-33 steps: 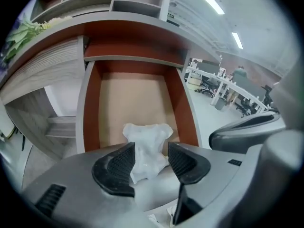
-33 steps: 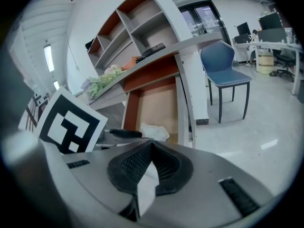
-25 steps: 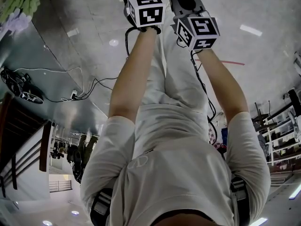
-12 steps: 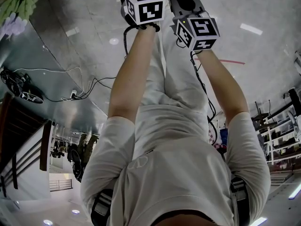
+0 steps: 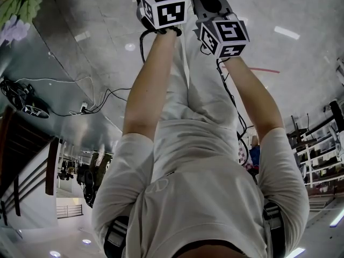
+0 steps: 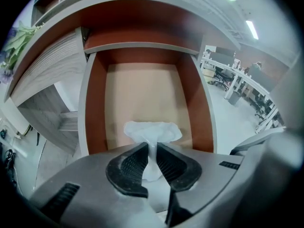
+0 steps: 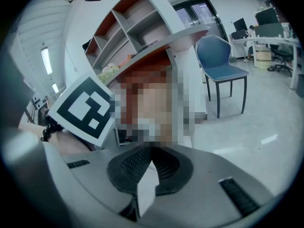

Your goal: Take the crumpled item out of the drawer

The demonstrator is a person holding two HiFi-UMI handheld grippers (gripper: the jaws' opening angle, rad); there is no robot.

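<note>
Crumpled white wad (image 6: 153, 130), tissue or thin film by the look: judge it near weightless, soft and easily torn. It sits in the open drawer (image 6: 93, 103), toward the front. Your left tongs (image 6: 152, 147) are closing, tips pinching the wad's near edge into a thin neck. Take hold deeper in the bulk if it slips. Right tongs (image 7: 152, 152) are closed on a white scrap (image 7: 144, 189).
</note>
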